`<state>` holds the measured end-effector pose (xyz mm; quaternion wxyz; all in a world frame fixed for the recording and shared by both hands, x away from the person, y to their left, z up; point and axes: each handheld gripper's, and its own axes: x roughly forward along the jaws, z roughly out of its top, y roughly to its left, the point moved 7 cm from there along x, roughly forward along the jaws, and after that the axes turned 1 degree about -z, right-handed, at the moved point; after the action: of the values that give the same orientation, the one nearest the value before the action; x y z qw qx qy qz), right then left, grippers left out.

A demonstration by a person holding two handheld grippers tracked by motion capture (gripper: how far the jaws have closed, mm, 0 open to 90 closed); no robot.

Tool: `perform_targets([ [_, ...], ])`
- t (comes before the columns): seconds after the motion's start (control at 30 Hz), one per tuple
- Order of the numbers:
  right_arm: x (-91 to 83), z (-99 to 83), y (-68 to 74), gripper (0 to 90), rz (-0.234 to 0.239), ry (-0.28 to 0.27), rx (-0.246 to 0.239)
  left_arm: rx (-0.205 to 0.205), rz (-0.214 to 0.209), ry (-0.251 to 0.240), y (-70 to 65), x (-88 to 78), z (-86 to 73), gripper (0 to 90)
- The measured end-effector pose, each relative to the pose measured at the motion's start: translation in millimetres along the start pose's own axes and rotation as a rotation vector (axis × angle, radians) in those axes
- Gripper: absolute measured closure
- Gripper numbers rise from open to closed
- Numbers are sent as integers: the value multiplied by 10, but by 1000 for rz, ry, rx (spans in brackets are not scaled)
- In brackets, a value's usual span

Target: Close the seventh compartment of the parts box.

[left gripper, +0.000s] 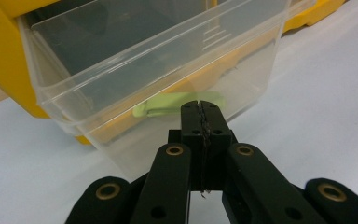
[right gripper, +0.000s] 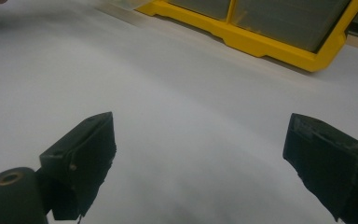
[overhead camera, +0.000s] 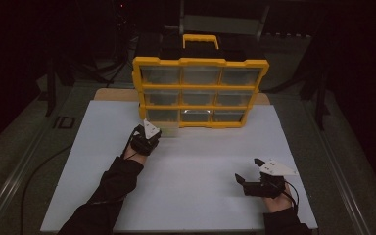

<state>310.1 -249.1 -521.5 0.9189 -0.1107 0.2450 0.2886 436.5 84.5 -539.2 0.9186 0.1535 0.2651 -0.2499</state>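
Drawer (left gripper: 158, 70) of clear plastic is pulled partway out of the yellow organizer (overhead camera: 200, 90), bottom-left slot, at the far middle of the white board (overhead camera: 186, 171).

High view: the left gripper (overhead camera: 149, 134) is parked just in front of that bottom-left slot, close to the drawer; contact cannot be told from here. The right gripper (overhead camera: 248, 177) is rested low on the board, well apart from the organizer, probably kept clear while the other hand works.

Left gripper view: the jaws are seen clenched tip to tip with nothing between them, aimed at the drawer's front wall. A pale green item (left gripper: 179, 103) is seen lying on the drawer floor behind the clear wall; its kind cannot be told. Likely the drawer was drawn out to give access to it.

Right gripper view: the jaws are spread wide over bare board, nothing grasped; the organizer's yellow frame (right gripper: 261, 42) is seen ahead, well off.
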Motion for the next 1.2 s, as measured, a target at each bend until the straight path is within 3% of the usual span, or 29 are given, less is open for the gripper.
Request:
perform_targets([
  [1.2, -6, 6, 3, 93, 4, -3, 1, 38, 26, 7, 71, 208, 153, 900],
])
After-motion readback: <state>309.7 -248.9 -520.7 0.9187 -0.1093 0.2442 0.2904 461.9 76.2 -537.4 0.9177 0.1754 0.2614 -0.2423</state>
